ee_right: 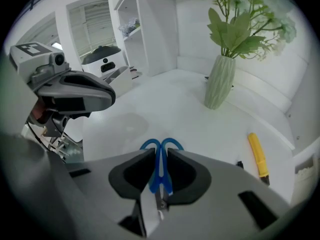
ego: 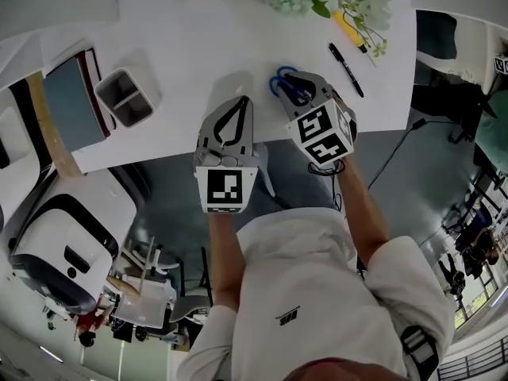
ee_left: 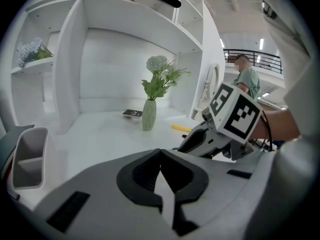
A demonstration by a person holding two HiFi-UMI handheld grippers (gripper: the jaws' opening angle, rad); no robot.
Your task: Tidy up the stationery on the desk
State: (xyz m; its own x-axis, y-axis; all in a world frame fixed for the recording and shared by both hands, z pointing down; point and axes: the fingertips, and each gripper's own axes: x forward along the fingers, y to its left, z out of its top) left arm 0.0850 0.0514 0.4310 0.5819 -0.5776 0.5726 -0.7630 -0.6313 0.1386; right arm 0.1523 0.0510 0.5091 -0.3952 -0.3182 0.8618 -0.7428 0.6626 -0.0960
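Observation:
My right gripper [ee_right: 160, 151] is shut on the blue scissors [ee_right: 161, 171]; the two handle rings stick out past the fingertips over the white desk [ee_right: 175, 114]. In the head view the scissors [ego: 282, 82] sit near the desk's front edge under the right gripper [ego: 295, 82]. My left gripper [ee_left: 160, 151] is shut with nothing in it and hovers just left of the right one, at the desk edge [ego: 244, 100]. A grey two-compartment pen holder [ego: 127, 98] stands further left. A black pen [ego: 347, 70] and a yellow utility knife [ee_right: 256, 154] lie to the right.
A pale green vase [ee_right: 218, 81] of flowers stands at the back of the desk. A dark notebook [ego: 71, 101] lies at the far left beside the pen holder [ee_left: 27, 156]. White shelving rises behind the desk. A white chair [ego: 63, 252] stands below the left edge.

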